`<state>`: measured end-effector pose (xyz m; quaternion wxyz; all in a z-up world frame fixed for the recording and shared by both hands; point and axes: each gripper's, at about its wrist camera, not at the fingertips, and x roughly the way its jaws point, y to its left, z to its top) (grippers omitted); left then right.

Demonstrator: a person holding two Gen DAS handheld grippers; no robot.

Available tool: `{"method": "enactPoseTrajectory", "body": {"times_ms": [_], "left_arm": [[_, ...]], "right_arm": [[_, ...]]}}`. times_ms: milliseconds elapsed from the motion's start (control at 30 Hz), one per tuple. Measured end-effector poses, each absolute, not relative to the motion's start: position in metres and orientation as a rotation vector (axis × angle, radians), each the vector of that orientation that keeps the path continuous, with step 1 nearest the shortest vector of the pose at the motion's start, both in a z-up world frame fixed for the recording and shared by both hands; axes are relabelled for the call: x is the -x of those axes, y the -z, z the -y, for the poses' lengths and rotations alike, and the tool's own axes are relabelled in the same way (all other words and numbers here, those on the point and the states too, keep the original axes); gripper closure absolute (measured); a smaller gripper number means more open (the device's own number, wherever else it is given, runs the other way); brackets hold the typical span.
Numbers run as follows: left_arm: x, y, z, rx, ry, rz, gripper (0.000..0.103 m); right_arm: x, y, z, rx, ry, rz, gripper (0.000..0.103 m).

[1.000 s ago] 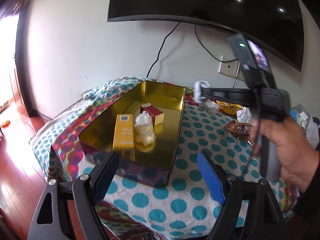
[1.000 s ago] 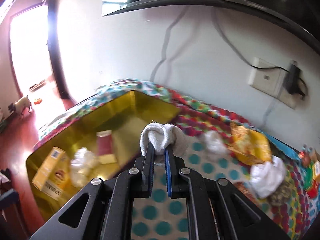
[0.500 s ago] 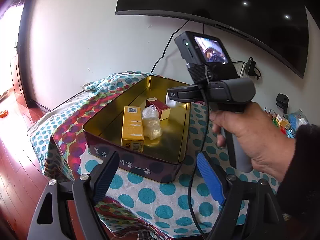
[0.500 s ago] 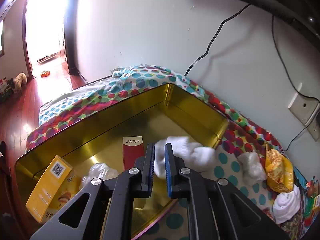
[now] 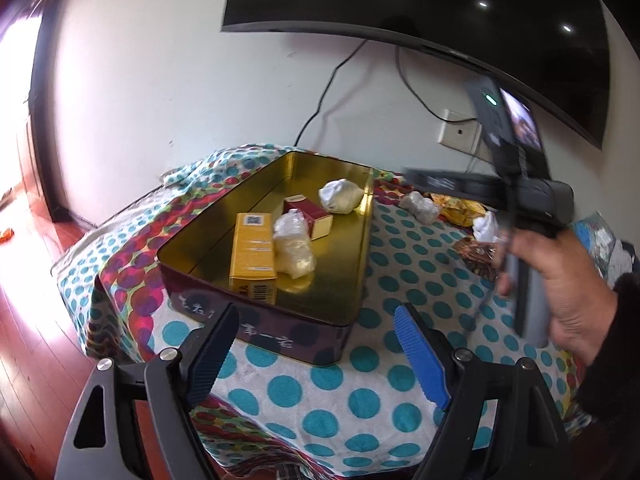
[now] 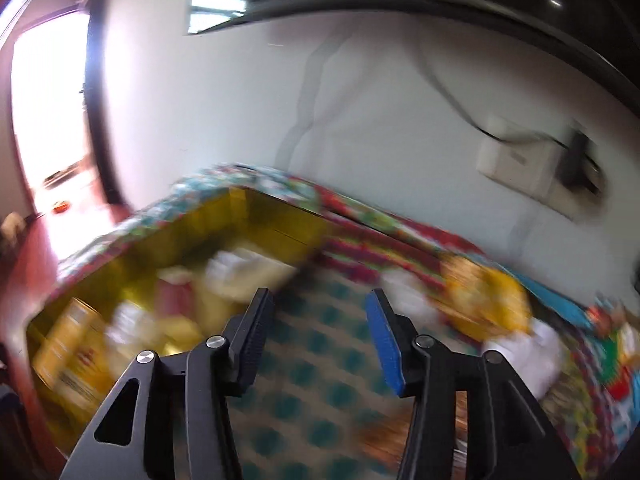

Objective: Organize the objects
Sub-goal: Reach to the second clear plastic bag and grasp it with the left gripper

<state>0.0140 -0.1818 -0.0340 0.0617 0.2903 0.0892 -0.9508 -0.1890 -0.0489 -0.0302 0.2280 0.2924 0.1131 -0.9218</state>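
A gold tin box [image 5: 362, 256] sits on the polka-dot cloth. In it lie a yellow carton [image 5: 253, 246], a clear bag [image 5: 294, 246], a red box [image 5: 310, 212] and a white cloth bundle [image 5: 340, 196] at the far right corner. My left gripper [image 5: 316, 344] is open and empty, in front of the tin's near wall. My right gripper [image 6: 320, 332] is open and empty; its view is blurred, with the tin [image 6: 276, 236] to its left. In the left wrist view the right gripper body [image 5: 492, 184] is held at the right, above the table.
To the right of the tin lie a wrapped bundle [image 5: 420, 206], a yellow packet [image 5: 460, 206], a white bundle [image 5: 486, 226] and a brown packet [image 5: 478, 254]. A wall socket [image 5: 458, 136] and a television [image 5: 420, 8] are behind. Wooden floor [image 5: 24, 320] lies left.
My right gripper opened and let go of the white bundle, which now lies in the tin's far corner. The gripper has pulled back to the right. My left gripper has stayed open.
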Motion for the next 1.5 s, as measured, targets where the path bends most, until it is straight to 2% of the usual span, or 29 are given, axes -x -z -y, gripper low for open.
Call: {"method": "enactPoseTrajectory", "body": {"times_ms": [200,367,533,667,833,933,1133,1300,1500], "left_arm": [[-0.013,0.037,0.151,-0.895,2.921,-0.195,0.021],[0.005,0.038,0.113,-0.940,2.983,-0.155,0.021],[0.049,0.032,0.077,-0.988,3.031,-0.126,0.021],[0.100,0.022,0.062,-0.978,3.022,-0.044,0.021],[0.172,0.019,0.055,-0.968,3.012,-0.013,0.021],[0.207,0.029,0.051,-0.983,2.981,0.038,0.021],[0.260,0.053,0.049,-1.050,2.950,0.111,0.021],[0.300,0.074,0.045,-1.191,2.884,0.200,0.021],[0.338,0.089,0.042,-1.347,2.848,0.180,0.020]], "right_arm": [[0.202,0.051,-0.063,-0.952,2.731,-0.241,0.056],[0.206,0.073,-0.103,-1.046,2.810,-0.205,0.054],[0.205,0.076,-0.109,-1.071,2.830,-0.157,0.049],[0.207,0.077,-0.108,-1.095,2.854,-0.169,0.041],[0.207,0.076,-0.109,-1.087,2.860,-0.166,0.040],[0.206,0.074,-0.117,-1.072,2.885,-0.113,0.040],[0.205,0.071,-0.127,-1.045,2.889,-0.023,0.031],[0.204,0.071,-0.124,-1.040,2.890,-0.041,0.028],[0.204,0.072,-0.127,-1.046,2.881,-0.010,0.028]]}}
